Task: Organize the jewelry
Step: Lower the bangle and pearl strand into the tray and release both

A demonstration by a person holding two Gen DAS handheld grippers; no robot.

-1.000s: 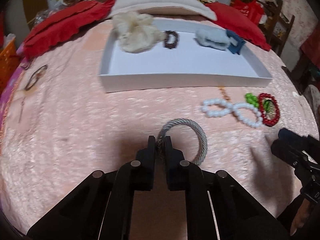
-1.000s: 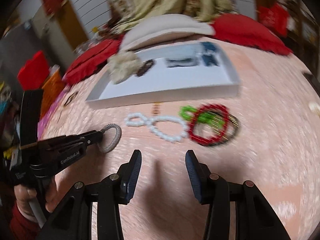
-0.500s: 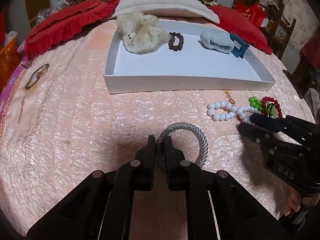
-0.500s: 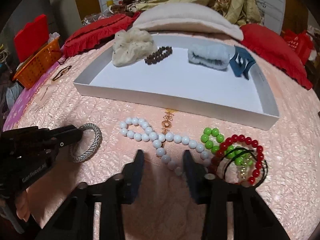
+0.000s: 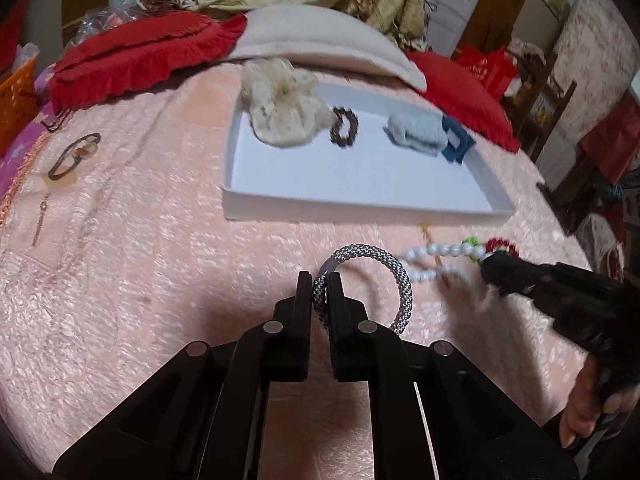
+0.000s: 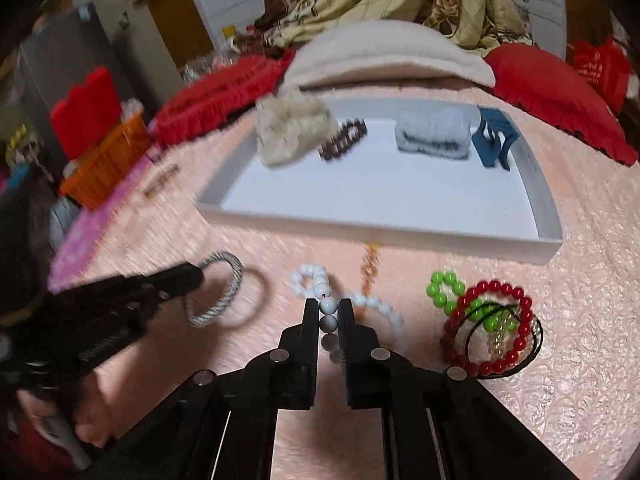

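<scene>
Bedspread lies bare at left. Left gripper pinches a silver rope bangle, lifted before the white tray's near wall. Right gripper, jaws closing, nips a white bead strand beside the red bracelet.

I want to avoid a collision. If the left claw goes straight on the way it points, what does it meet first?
Probably the pink bedcover just ahead, since the left claw points downward; farther along stands the white tray. Depth is unclear.
</scene>
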